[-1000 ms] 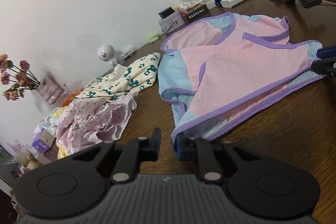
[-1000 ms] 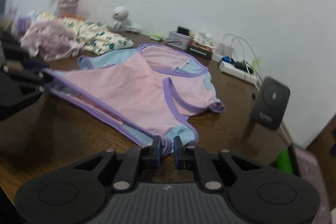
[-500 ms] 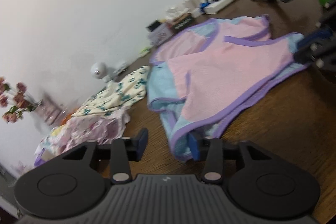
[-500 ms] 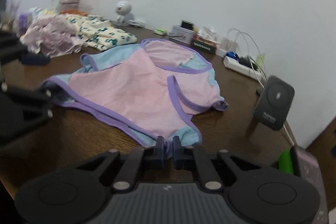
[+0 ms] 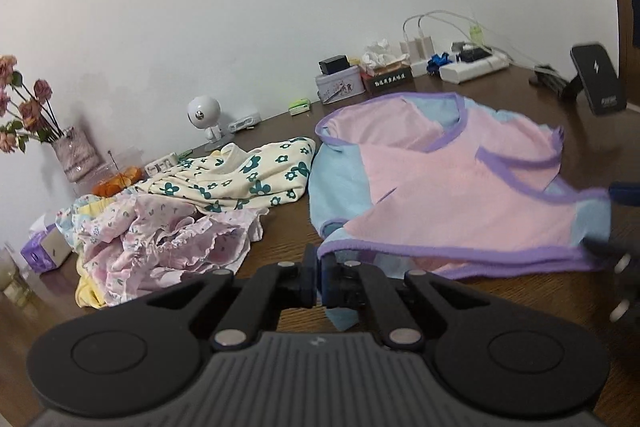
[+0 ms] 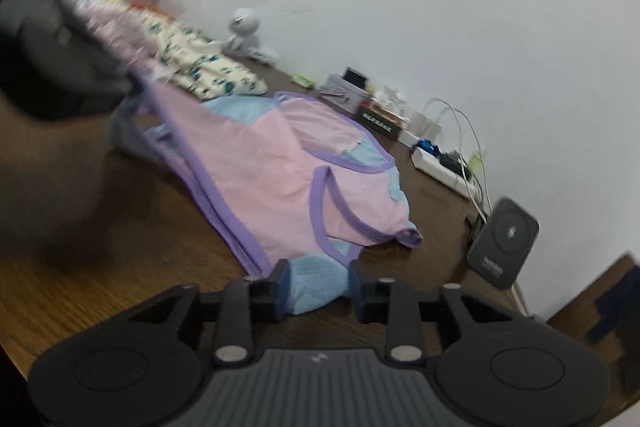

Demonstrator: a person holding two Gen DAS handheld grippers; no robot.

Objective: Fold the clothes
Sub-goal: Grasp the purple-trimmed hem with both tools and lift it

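Left gripper [image 5: 320, 281]: we are seeing its fingers pinched together on the purple hem at the near corner of the pink and blue garment [image 5: 460, 195].
Right gripper [image 6: 318, 289]: we are seeing its fingers spread apart, a blue corner of the garment lying between them, not clamped.
Garment: it is lying spread on the table [image 5: 500, 303], partly doubled over, its hem running from 6 toward 3 o'clock in the left view.
Step in hand: we are judging a fold under way on this garment; how far along, we cannot tell.
Next move: we are judging the right fingers need a firm hold on their corner before both ends travel together.
Unfolded pile [image 5: 180, 219]: it is resting at 9 o'clock, beyond the garment.
Views: the left view is showing the pile sharply; the right view is blurring it, yet showing the spread fingers.
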